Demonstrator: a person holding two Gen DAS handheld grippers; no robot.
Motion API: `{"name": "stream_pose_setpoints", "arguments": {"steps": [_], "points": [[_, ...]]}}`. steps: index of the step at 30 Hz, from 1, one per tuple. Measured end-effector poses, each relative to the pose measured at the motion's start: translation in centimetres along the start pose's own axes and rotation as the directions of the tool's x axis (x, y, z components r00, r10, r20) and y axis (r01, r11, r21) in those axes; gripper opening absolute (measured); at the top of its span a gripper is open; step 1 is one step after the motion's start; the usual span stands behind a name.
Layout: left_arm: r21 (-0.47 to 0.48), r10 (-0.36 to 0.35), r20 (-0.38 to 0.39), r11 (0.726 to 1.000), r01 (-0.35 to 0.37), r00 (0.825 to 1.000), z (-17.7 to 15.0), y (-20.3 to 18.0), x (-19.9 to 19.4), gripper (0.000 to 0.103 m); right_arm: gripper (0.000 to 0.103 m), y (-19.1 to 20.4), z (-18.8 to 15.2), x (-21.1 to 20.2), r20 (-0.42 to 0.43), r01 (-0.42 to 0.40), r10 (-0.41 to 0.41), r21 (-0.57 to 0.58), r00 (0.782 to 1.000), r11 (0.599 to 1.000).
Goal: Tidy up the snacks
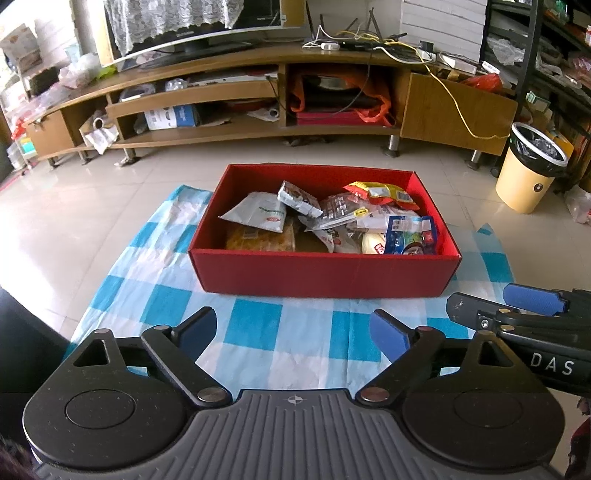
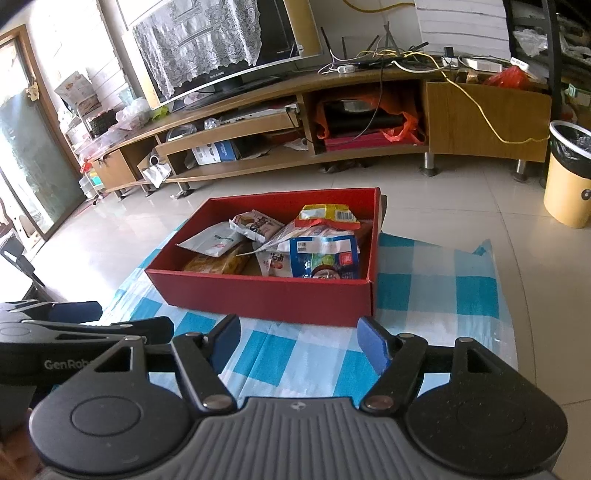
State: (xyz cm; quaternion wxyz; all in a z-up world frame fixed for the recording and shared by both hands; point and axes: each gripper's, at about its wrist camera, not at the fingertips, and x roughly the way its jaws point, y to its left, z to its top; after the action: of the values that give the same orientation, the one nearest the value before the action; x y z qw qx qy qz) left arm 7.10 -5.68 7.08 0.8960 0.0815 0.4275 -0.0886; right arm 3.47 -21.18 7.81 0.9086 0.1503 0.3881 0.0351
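A lived-in home living room: a lace-draped television [image 1: 192, 22] on a long, cluttered wooden TV stand [image 1: 229, 136], a tangle of cables [image 1: 373, 42], glossy floor tiles [image 1: 74, 206] and a yellow wastebasket [image 1: 528, 170].

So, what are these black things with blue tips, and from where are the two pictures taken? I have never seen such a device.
They are two hand-held grippers, each with a camera looking forward along its two blue-padded fingers. One picture comes from the left gripper, the other from the right gripper; each also glimpses the other at its edge. Both are open and hold nothing. Ahead, on a blue-and-white checked cloth, stands an open red cardboard box filled with snack packets, such as a blue-and-white packet at its right end.
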Motion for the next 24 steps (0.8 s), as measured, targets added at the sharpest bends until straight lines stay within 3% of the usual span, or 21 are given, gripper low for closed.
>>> {"name": "stream_pose_setpoints", "arguments": {"steps": [24], "points": [[0.017,0.019,0.014,1.0,-0.019,1.0,-3.2,0.7,-2.5,0.094,0.069,1.6,-3.3,-2.6,-0.006,-0.022,0.023,0.015,1.0,1.0]]}}
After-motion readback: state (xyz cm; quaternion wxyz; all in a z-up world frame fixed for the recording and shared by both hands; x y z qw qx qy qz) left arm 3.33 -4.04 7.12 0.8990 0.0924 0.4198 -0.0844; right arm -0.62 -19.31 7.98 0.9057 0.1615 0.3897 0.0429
